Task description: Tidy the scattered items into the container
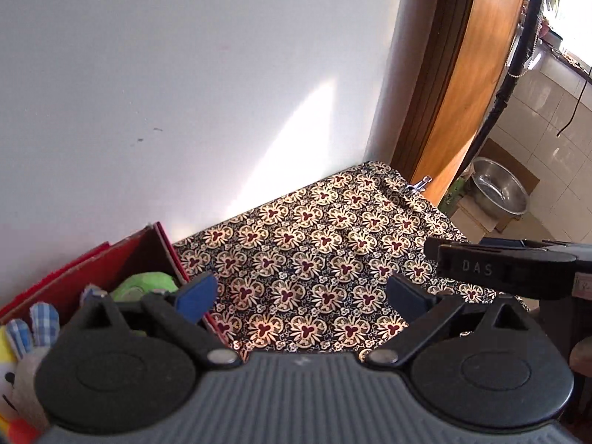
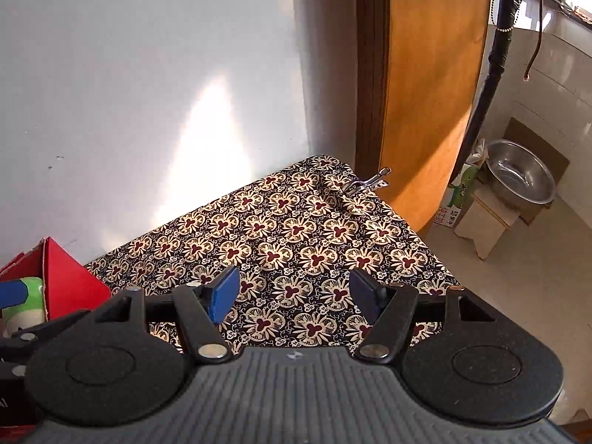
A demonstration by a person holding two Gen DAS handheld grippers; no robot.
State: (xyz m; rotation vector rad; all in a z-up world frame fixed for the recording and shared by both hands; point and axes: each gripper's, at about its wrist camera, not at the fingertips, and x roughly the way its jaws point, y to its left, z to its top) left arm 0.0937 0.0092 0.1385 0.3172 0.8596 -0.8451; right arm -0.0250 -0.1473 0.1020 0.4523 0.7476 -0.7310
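A red cardboard box (image 1: 122, 255) stands at the table's left by the wall, and it also shows in the right wrist view (image 2: 70, 277). Inside lie a green plush toy (image 1: 146, 285), a blue-checked plush rabbit (image 1: 33, 329) and other soft toys. The green plush also shows in the right wrist view (image 2: 29, 296). My left gripper (image 1: 299, 296) is open and empty, above the floral tablecloth (image 1: 314, 251) just right of the box. My right gripper (image 2: 292, 292) is open and empty over the cloth (image 2: 296, 229). Its body shows at the right of the left wrist view (image 1: 510, 266).
A white wall runs behind the table. A metal clip (image 2: 370, 181) holds the cloth at the far corner. A wooden door (image 2: 425, 92) stands beyond it. A steel basin (image 2: 521, 174) sits on a stool on the tiled floor at right.
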